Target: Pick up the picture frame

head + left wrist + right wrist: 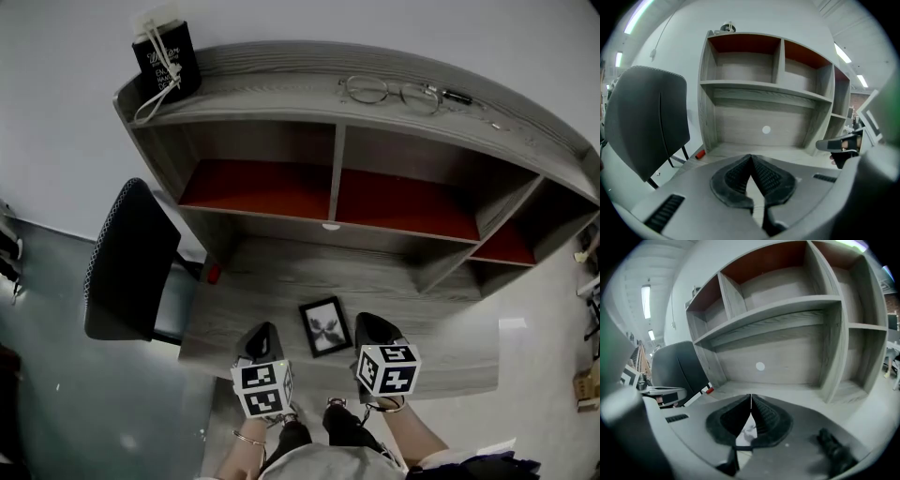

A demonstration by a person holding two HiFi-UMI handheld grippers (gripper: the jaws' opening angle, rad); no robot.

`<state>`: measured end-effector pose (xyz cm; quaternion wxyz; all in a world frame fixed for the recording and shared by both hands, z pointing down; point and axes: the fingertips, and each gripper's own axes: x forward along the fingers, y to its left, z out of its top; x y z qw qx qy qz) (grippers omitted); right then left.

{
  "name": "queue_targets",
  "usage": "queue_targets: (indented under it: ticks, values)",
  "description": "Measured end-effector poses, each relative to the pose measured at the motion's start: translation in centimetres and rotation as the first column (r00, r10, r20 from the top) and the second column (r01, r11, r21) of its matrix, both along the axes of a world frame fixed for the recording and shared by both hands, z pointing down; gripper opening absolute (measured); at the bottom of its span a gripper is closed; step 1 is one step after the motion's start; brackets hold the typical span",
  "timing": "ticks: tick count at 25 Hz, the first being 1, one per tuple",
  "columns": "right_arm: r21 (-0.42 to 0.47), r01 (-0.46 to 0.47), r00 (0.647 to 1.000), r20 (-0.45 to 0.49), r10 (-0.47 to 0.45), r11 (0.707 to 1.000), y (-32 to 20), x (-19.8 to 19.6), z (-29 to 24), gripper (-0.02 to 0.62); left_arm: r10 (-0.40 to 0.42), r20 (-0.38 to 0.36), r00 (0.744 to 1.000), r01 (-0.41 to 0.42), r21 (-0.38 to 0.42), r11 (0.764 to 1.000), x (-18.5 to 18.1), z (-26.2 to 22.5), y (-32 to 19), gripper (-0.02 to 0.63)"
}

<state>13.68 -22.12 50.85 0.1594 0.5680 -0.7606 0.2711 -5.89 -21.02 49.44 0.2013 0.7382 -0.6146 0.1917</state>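
the picture frame point(325, 326), black-edged around a pale print with a dark motif, is lying flat on the grey wood-grain desk point(272, 281), near its front edge and between the two grippers. the left gripper point(265, 330) is hovering just beside the frame's left edge and the right gripper point(371, 323) just beside its right edge. neither is gripping it. in the left gripper view the ribbed pads point(736, 176) are meeting at their tips with nothing between them. in the right gripper view the ribbed pads point(764, 416) are likewise meeting at the tips, empty. each gripper is carrying its marker cube point(262, 387) toward the person. a small red object point(214, 274) is resting at the desk's left rear corner, and a white disc point(330, 227) is sitting on the back panel. above the desk a shelf unit point(337, 155) with red-backed compartments is standing. on its top board, eyeglasses point(389, 92) are lying beside a pen point(457, 96), and a black bag point(166, 58) with cord handles is standing at the left end. a dark chair point(131, 258) is standing left of the desk.
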Motion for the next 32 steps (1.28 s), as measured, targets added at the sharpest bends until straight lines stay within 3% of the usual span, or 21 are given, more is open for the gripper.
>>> queue_targets:
  ticks: [10,22,32]
  values:
    - [-0.105,0.010,1.000,-0.017,-0.011,0.994,0.9,0.5,5.7,0.032,-0.050,-0.019,0.999,0.047,-0.110,0.993,-0.5,6.3,0.9,0.005]
    - [-0.214,0.026,0.998,-0.056,-0.039,0.976,2.1,0.3,12.4,0.032,-0.053,-0.032,0.998,0.045,-0.206,0.977,-0.2,13.3,2.0,0.005]
    - [-0.208,0.023,0.998,-0.050,-0.034,0.978,1.6,0.1,13.7,0.032,-0.052,-0.037,0.998,0.043,-0.224,0.974,-0.1,14.8,2.2,0.005]
